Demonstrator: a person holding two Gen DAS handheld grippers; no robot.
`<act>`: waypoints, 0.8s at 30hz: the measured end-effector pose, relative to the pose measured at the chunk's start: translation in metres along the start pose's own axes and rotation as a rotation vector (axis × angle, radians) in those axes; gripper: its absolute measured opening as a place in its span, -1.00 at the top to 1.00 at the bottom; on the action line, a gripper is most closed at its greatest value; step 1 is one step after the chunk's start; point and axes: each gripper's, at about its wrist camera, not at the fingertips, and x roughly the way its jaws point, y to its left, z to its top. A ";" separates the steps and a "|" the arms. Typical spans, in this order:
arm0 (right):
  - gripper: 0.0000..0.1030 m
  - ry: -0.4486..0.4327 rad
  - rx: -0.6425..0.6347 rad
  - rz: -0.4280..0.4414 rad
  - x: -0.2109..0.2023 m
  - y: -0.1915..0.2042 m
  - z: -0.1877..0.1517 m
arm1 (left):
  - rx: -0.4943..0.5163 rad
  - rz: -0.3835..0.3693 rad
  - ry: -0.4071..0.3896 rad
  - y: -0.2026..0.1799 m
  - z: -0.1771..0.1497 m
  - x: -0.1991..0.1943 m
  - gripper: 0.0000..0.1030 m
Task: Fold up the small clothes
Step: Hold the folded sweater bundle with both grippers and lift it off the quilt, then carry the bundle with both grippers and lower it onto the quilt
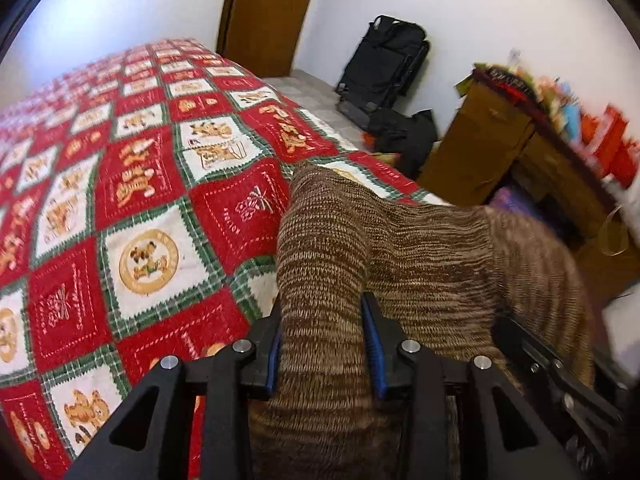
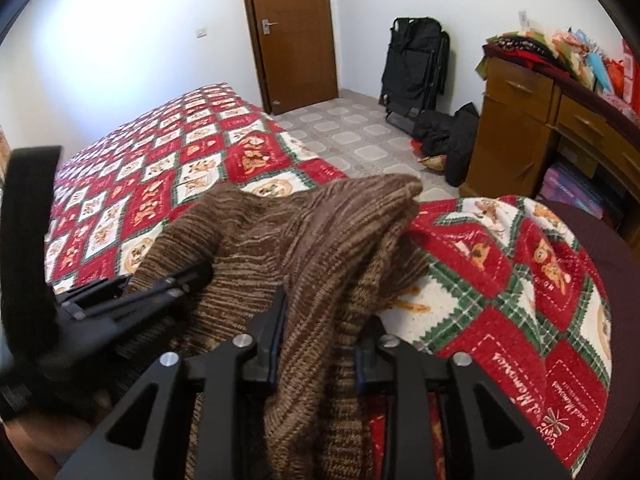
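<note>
1. The bed, under a red, white and green patchwork quilt with teddy-bear squares (image 1: 132, 208), fills the left and far part of both views; its near right corner shows in the right wrist view.
2. A brown wooden chest of drawers (image 2: 516, 128) piled with coloured cloth stands at the far right, with black bags (image 2: 416, 64) on the tiled floor beside it.
3. The brown striped knitted garment (image 1: 400, 248) lies bunched across the near right part of the quilt, with one end raised toward the far edge of the bed.
4. The left claw (image 1: 326, 344) straddles a thick ridge of the knit; the blue pads sit against the wool on both sides, so it reads as pinching the garment at a partly open width.
5. The right claw (image 2: 320, 344) likewise has a fold of the same knit running between its fingers and appears to clamp it, jaws partly apart around the bulk.
6. The step in hand looks like laying the garment down onto the quilt to flatten it for folding.
7. To do it well, both claws should keep the fabric taut between them and set it down flat on open quilt, away from the bed's edge.
8. Bunched layers in a grip could drag a crease along, so release should come only once the knit rests flat.
</note>
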 end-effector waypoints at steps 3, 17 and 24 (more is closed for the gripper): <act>0.09 -0.045 0.080 0.081 -0.019 -0.018 -0.008 | -0.002 -0.023 -0.030 0.013 -0.007 -0.027 0.29; -0.17 -0.035 -0.008 0.123 -0.075 -0.006 -0.068 | -0.067 -0.163 -0.049 0.037 -0.074 -0.068 0.22; 0.15 0.020 -0.147 0.021 -0.073 0.027 -0.095 | -0.139 -0.220 -0.007 0.047 -0.091 -0.057 0.18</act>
